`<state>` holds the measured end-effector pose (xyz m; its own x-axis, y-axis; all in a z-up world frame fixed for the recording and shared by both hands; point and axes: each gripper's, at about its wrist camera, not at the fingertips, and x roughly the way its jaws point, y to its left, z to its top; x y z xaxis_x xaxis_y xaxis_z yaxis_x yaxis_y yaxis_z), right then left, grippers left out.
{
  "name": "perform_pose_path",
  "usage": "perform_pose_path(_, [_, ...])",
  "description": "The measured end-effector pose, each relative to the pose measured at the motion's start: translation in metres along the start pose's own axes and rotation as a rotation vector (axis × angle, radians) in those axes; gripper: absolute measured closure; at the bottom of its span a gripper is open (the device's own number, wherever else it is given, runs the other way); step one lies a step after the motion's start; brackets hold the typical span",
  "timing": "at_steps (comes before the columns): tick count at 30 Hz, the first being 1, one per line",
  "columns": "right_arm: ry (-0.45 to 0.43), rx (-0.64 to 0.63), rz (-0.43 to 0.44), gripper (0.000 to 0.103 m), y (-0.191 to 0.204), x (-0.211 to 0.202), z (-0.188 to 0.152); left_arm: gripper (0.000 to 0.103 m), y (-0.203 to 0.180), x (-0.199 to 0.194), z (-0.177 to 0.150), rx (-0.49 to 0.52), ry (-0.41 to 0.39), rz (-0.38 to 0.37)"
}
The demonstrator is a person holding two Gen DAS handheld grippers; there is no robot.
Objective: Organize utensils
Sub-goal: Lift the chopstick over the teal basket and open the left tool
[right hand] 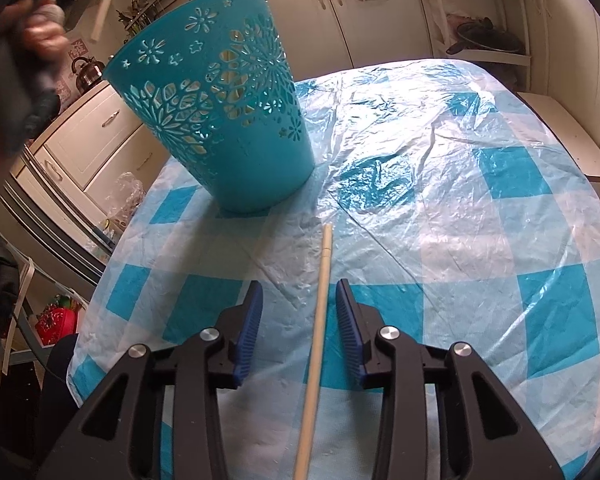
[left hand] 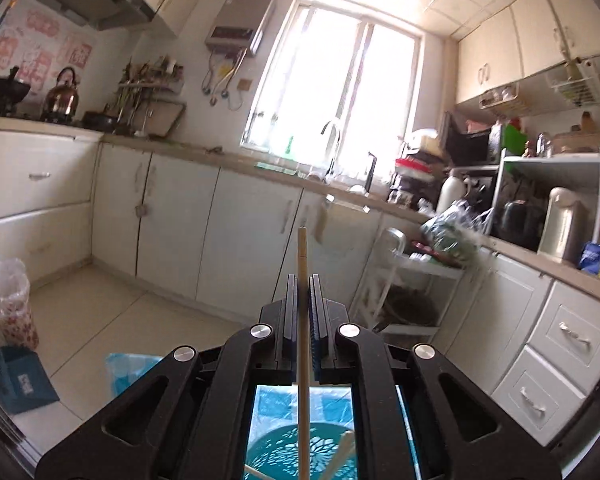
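My left gripper is shut on a pale wooden chopstick that sticks out past its fingertips, pointing level at the kitchen cabinets. Under it shows the teal cut-out basket, with other chopsticks inside. In the right wrist view the same basket stands upright on the blue-and-white checked table cover. My right gripper hovers low over the cover with its jaws open. A second chopstick lies on the cover between the jaws, and neither pad touches it. The held chopstick shows above the basket's far left.
A person's hand holds the left gripper at the upper left, above the basket. White cabinets and a counter with a sink run along the far wall. A white trolley rack stands beyond the table's far edge.
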<state>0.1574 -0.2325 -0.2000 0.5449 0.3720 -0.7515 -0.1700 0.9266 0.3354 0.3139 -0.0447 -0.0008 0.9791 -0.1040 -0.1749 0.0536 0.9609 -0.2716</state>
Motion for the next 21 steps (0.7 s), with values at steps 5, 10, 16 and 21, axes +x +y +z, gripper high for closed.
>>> perform_pose_path(5, [0.002,0.01,0.011,0.064,-0.002,0.002,0.003,0.098,0.001,0.014,-0.021,0.023,0.046,0.019])
perform_pose_path(10, [0.003,0.003,0.011,0.062,-0.001,0.002,0.003,0.098,0.004,0.013,-0.041,0.04,0.087,0.034])
perform_pose_path(16, [0.001,-0.005,0.007,0.062,-0.001,0.002,0.002,0.093,0.007,0.004,-0.053,0.064,0.164,0.029])
perform_pose_path(21, [-0.005,-0.029,-0.026,0.062,0.001,0.0,0.001,0.061,0.018,-0.026,-0.046,0.055,0.167,0.039])
